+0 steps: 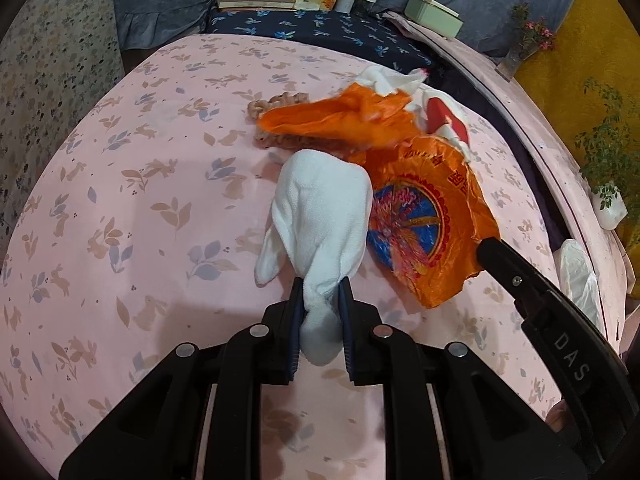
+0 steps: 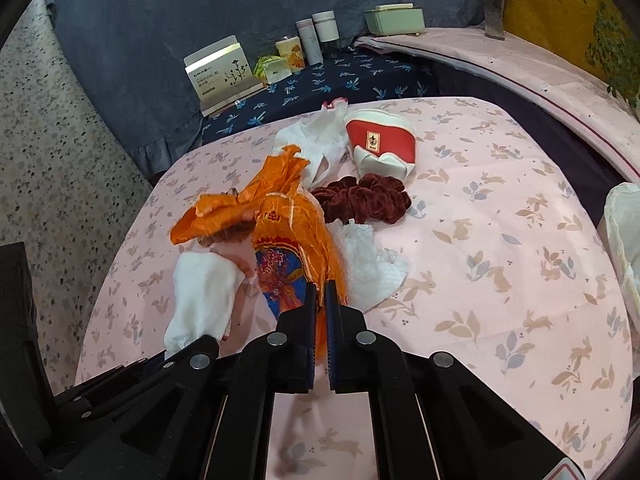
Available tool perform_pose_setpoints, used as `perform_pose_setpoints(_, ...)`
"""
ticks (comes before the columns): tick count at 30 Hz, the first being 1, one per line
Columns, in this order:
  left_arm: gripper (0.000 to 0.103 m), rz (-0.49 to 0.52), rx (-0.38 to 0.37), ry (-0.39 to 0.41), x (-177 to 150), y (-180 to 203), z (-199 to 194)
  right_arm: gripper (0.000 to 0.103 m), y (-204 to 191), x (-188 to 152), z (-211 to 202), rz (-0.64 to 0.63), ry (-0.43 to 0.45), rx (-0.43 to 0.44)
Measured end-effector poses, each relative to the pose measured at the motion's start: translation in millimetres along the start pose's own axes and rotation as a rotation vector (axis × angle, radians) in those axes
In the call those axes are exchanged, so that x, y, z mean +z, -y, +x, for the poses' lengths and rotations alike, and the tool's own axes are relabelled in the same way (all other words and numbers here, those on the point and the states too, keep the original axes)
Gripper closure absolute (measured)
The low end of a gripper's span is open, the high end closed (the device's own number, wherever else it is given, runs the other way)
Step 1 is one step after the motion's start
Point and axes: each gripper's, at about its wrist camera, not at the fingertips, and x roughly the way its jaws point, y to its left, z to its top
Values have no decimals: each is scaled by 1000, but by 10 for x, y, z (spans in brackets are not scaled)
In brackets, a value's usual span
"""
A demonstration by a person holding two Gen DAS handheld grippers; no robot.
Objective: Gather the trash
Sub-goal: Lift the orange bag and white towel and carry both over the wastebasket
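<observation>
A white tissue wad (image 1: 320, 216) hangs from my left gripper (image 1: 320, 300), which is shut on its lower end just above the pink bedsheet. An orange plastic bag (image 1: 424, 208) printed with a blue and red disc lies to its right, and my right gripper (image 1: 490, 250) pinches its edge there. In the right wrist view my right gripper (image 2: 320, 292) is shut on the orange plastic bag (image 2: 280, 240), lifted off the sheet. The white tissue wad (image 2: 204, 292) shows to the left. Another crumpled white tissue (image 2: 368, 264) lies on the sheet beside the bag.
A dark red scrunchie (image 2: 364, 198), a red and white pouch (image 2: 382, 142) and a white cloth (image 2: 316, 140) lie behind the bag. Boxes (image 2: 224, 74) and jars (image 2: 316, 36) stand on the dark blue ledge. A white bag (image 2: 624, 232) sits at the bed's right edge.
</observation>
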Motion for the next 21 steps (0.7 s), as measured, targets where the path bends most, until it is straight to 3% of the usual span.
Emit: perform_pose_setpoints(21,87,172,-59,69,-186,1121,-469,100,1000,89,-1050,130,195,-49)
